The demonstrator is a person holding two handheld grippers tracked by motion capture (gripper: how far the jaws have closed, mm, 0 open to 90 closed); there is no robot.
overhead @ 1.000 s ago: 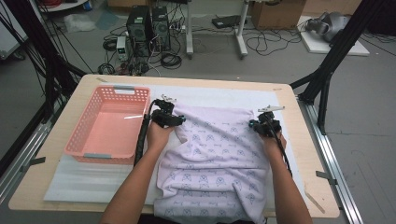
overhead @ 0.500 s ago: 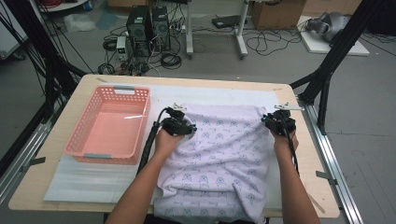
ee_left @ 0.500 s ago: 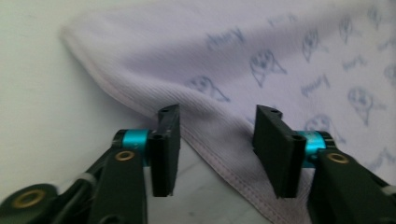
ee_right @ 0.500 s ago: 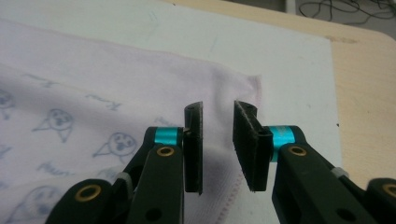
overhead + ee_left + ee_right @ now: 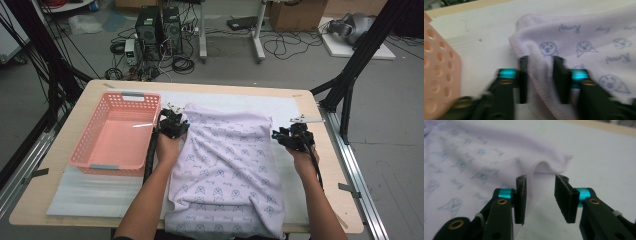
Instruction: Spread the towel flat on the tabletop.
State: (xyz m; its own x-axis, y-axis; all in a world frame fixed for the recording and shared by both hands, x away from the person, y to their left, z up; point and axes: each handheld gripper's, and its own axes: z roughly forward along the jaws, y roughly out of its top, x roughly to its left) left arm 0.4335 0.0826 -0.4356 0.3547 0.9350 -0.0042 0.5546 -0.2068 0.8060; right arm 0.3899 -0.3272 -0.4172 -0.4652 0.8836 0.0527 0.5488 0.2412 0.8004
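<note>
Towel [image 5: 225, 165] long axis running toward person, both tongs parted at far corners

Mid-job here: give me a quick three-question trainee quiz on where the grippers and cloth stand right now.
1. True or false: the pink perforated plastic basket holds the lilac printed fleece cloth.
2. Which gripper has the cloth's hem between its jaws: A) left gripper B) right gripper C) both?
3. Fill in: the cloth's near end hangs over the wooden table edge nearest the ____.

Key: 1 false, the cloth lies on the white mat. 2 A; the right gripper's open jaws hold nothing. 3 person.
</note>
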